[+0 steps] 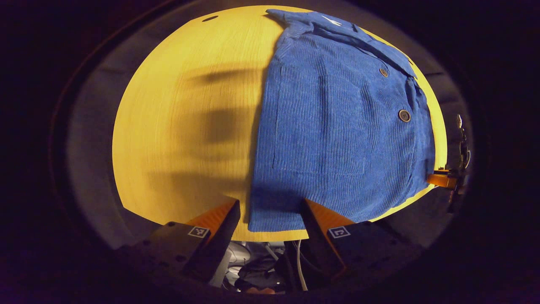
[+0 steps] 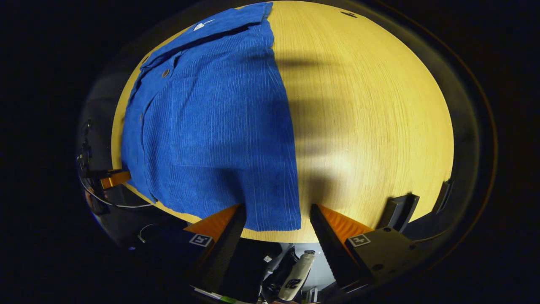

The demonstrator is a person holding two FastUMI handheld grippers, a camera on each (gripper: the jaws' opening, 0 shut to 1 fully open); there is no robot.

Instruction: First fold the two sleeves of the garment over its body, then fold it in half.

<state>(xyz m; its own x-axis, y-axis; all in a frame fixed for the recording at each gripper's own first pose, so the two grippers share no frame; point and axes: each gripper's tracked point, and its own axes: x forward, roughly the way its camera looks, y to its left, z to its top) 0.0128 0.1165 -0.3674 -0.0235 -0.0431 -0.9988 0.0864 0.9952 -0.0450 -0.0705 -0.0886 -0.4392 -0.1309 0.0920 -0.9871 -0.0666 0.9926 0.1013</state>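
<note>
Left gripper [image 1: 270,211]: fingers spread wide, nothing between them, poised over the near edge of the table [image 1: 177,126], straddling the near left corner of the shirt [image 1: 337,135]. Right gripper [image 2: 274,215]: likewise released, fingers apart and holding nothing, set over the shirt's near right corner at the hem. Whether either set of fingertips touches the cloth, cannot tell. In the left gripper view the other gripper [image 1: 443,180] shows far off at the table's right edge. The shirt, blue corduroy, lies flat on the wooden table with collar [image 2: 228,21] at the far side, hem toward the near edge, buttons [image 1: 404,115] running down its middle. Outline reads as a tidy rectangle with straight side edges; no sleeve sticks out onto bare wood on either side. Judgement: sleeves look already folded in over the body, so the first part of the task seems done. The fold in half is not yet made, the garment lying at full length. Both grippers stand at the hem corners, which suggests the next step is pinching those corners and carrying the hem up toward the collar.
</note>
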